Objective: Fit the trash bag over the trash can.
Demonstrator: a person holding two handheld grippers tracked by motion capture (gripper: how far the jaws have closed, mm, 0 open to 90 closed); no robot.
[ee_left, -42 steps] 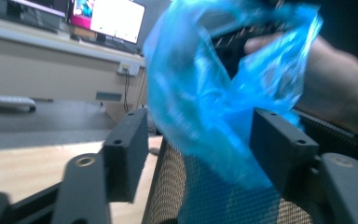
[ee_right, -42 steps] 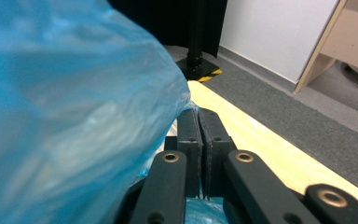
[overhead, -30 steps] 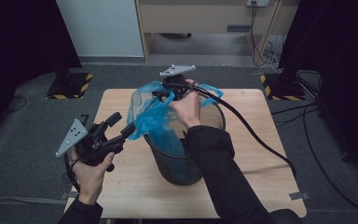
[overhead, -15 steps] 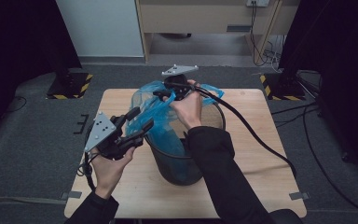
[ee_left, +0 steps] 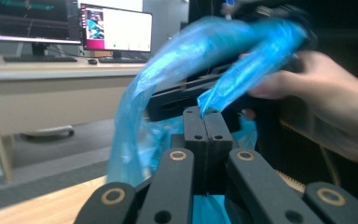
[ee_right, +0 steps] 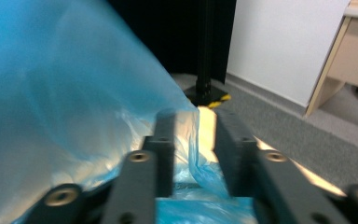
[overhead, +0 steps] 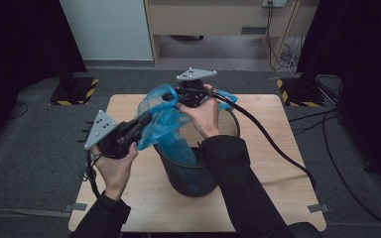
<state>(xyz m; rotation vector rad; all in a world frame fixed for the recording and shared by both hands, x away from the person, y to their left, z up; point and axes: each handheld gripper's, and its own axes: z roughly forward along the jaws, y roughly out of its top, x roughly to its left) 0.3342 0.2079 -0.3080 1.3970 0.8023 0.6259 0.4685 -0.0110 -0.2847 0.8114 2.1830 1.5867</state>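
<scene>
The blue plastic bag (overhead: pixel 164 125) drapes over the rim of the black bin (overhead: pixel 191 168) standing mid-table (overhead: pixel 129 198). Your left tongs (overhead: pixel 146 119) have just been closing and now pinch the bag's edge at the bin's near-left side. Your right tongs (overhead: pixel 171 97), at the far rim, have just been opening; their jaws stand apart with bag film between them, not pressed.

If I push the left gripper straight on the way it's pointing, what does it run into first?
Likely the right gripper and the hand holding it, just past the blue bag that the left gripper has just closed on; depth is hard to judge.
</scene>
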